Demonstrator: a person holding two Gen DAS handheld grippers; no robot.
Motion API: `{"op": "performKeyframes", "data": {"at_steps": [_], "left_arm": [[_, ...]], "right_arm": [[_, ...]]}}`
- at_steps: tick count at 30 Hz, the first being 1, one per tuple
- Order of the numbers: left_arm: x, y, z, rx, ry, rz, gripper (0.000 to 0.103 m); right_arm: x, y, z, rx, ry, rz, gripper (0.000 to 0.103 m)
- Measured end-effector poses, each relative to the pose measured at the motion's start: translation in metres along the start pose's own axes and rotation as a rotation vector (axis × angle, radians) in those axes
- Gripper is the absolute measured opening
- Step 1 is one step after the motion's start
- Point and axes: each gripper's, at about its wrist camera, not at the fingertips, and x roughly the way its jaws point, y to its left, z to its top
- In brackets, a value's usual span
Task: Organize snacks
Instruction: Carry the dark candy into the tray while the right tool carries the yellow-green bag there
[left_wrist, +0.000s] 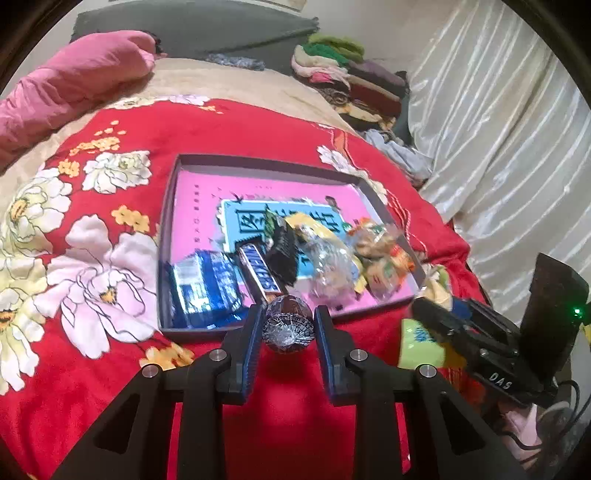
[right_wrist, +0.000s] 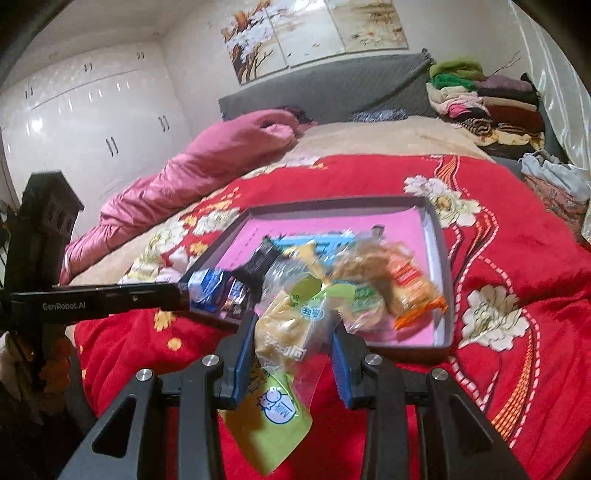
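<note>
A shallow grey box (left_wrist: 258, 162) with a pink bottom lies on the red flowered blanket; it also shows in the right wrist view (right_wrist: 439, 258). In it lie a blue packet (left_wrist: 207, 284), a Snickers bar (left_wrist: 260, 273), a black packet (left_wrist: 282, 247) and several clear-wrapped biscuit packs (left_wrist: 376, 251). My left gripper (left_wrist: 287, 325) is shut on a foil-wrapped chocolate ball (left_wrist: 288, 326) just before the box's near edge. My right gripper (right_wrist: 293, 332) is shut on a clear and green milk-biscuit packet (right_wrist: 284, 332), held at the box's near edge; the gripper also shows in the left wrist view (left_wrist: 417, 308).
A pink quilt (left_wrist: 74, 81) lies at the bed's far left. Folded clothes (left_wrist: 351, 77) are stacked at the headboard's right. White curtains (left_wrist: 498, 129) hang on the right. White wardrobes (right_wrist: 92, 122) stand at the left in the right wrist view.
</note>
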Motion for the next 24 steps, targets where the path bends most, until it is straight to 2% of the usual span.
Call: {"op": "performKeyframes", "data": {"at_steps": [8,15,24], "left_arm": [[0.011,0.004,0.015,-0.007,-0.034,0.04,0.029],[0.027,0.006,0.024,-0.007,-0.043,0.065,0.029],[0.04,0.014,0.028,-0.008,-0.048,0.099,0.029]], "right_arm": [[0.0,-0.02,0.012,0.043,-0.05,-0.032,0.038],[0.008,-0.04,0.019,0.059,-0.05,-0.089,0.038],[0.022,-0.05,0.024,0.005,-0.036,-0.172,0.038]]}}
